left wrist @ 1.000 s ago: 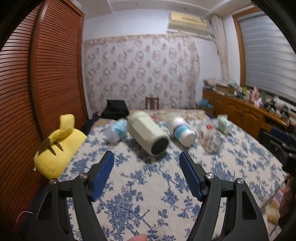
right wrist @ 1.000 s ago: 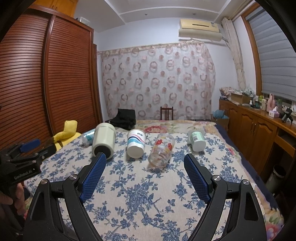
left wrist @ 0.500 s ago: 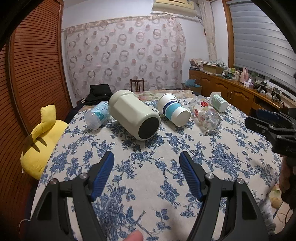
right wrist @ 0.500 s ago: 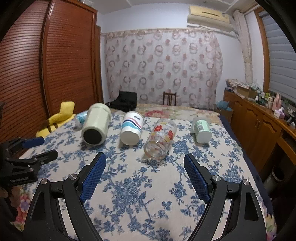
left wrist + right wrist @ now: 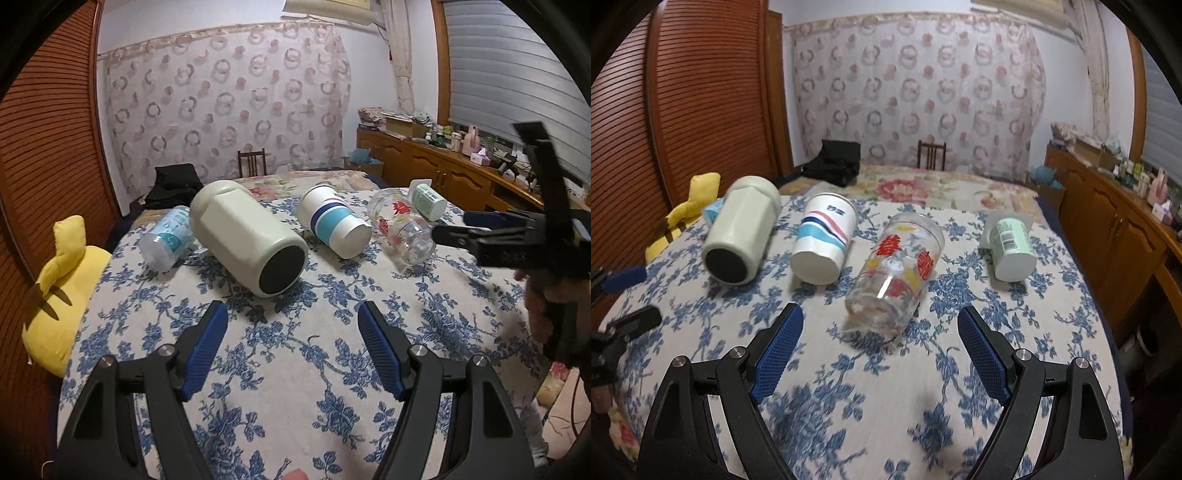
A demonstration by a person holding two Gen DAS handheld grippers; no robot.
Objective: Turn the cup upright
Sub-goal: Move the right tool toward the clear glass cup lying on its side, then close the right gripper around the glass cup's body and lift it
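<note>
Left gripper point(image 5: 293, 325): fingers spread wide, holding nothing, above the bed point(image 5: 280, 354).
Right gripper point(image 5: 880, 330): fingers spread wide, empty.
Glass cup point(image 5: 894, 274): on its side, just ahead between the right fingers.
Pale green tumbler point(image 5: 248, 235): on its side just ahead of the left fingers.
Paper cup point(image 5: 824, 243): lying between tumbler and glass cup.
Green container point(image 5: 1012, 247): lying ahead-right of the right fingers.

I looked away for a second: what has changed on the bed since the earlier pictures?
Both grippers came forward toward the row of cups: the left gripper toward the pale green jar, the right gripper toward the glass cup. Nothing was gripped or released; both stayed open. All the cups are still on their sides on the bedspread.
</note>
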